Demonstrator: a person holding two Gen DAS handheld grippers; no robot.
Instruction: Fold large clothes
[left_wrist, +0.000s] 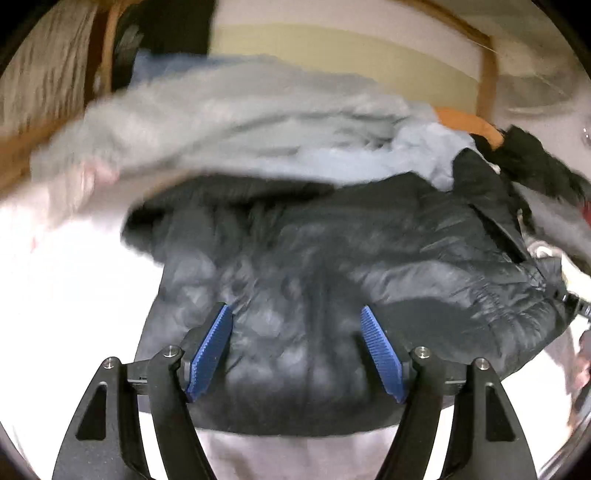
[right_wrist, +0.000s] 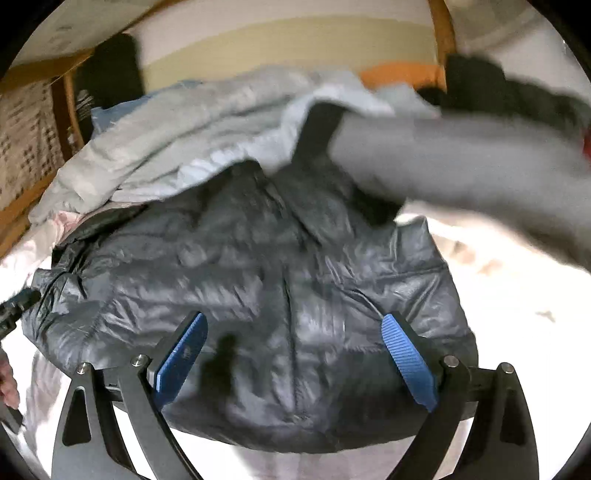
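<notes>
A dark grey quilted puffer jacket (left_wrist: 332, 258) (right_wrist: 258, 266) lies spread on a white bed sheet (left_wrist: 74, 295), hem towards me. My left gripper (left_wrist: 294, 308) hovers open over the jacket's lower part, its blue pads (left_wrist: 210, 350) wide apart and nothing pinched between them. In the right wrist view my right gripper (right_wrist: 294, 317) also stands open above the lower half of the jacket, its blue pads (right_wrist: 406, 358) apart and clear of the cloth. Both views are blurred.
Behind the jacket lies a heap of pale grey and light blue garments (left_wrist: 221, 122) (right_wrist: 166, 140). A grey cloth (right_wrist: 461, 158), black clothing (left_wrist: 535, 158) and an orange item (left_wrist: 469, 122) lie at the right. A wooden frame (left_wrist: 487, 74) stands behind the bed.
</notes>
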